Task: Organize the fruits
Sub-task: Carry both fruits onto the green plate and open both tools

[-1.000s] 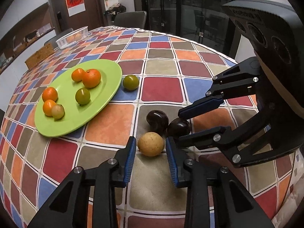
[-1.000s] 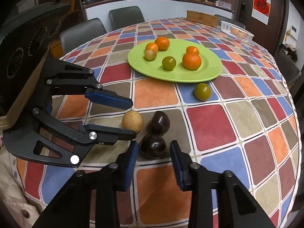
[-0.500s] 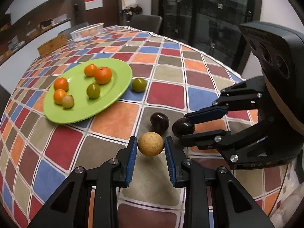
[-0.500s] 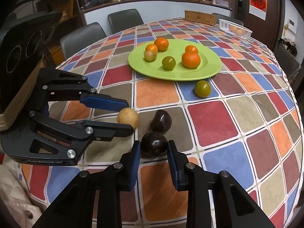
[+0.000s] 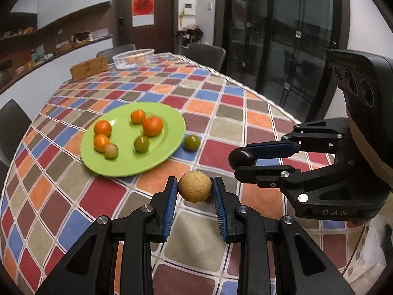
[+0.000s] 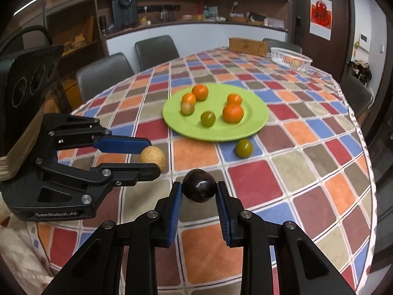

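Worktop [image 5: 103,196] under a checkered multicolour cloth fills both views. Green plate [image 5: 169,123] sits mid-worktop, carrying four orange citrus, one green fruit [image 5: 141,143] and one small pale fruit [image 5: 111,150]. A second green fruit [image 5: 192,142] lies on the cloth just beside the plate rim, not on it. White basket [image 6: 291,59] and a woven box [image 6: 248,46] at the far end, well apart from the plate.

Left tongs [image 5: 195,191]: narrow gap, blue pads clamped on both sides of a tan round fruit [image 5: 194,186], held clear of the cloth near the plate's near edge. Right tongs [image 6: 199,191]: same narrow gap, pads pinching a dark purple fruit [image 6: 199,188], also off the cloth. The two tongs are side by side, apart, tips pointing toward the plate.
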The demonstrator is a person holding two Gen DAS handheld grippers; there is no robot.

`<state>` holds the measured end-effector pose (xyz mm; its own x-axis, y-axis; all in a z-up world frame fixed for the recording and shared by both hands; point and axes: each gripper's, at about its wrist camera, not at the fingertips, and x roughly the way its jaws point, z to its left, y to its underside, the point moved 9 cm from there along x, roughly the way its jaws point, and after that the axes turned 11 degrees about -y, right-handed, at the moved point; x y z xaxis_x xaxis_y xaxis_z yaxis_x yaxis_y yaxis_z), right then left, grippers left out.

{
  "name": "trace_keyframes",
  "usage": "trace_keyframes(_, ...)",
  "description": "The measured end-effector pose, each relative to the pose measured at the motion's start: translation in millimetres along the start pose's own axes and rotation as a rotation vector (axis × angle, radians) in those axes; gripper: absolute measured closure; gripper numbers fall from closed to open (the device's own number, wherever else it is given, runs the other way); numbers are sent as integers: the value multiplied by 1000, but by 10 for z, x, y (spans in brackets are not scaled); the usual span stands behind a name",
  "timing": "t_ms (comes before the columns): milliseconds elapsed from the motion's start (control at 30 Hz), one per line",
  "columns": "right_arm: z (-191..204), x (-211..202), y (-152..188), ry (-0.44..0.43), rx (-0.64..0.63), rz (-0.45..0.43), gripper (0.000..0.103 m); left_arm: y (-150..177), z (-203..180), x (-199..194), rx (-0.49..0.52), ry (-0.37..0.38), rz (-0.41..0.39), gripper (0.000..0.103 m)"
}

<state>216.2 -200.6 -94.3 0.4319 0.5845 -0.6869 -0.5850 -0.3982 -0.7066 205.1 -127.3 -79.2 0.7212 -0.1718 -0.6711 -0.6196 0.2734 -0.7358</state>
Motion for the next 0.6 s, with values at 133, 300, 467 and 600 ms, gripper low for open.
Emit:
trace_keyframes(133,-21,-90,-186,16,-2,-52,74,-99,75,-37,-26,-23,-21,74)
trace_keyframes(300,-77,-162,-433,37,-8,-107,74,-258,204,-59,-51,-56,-49,74)
trace_keyframes(467,-161,-166,-645,40,1,-143,74,-418,324,-48,-65,-92,-75,74)
trace_keyframes(600,-225,-120,-813,40,4,-158,74,-556,456,9,-91,-101,-87,74)
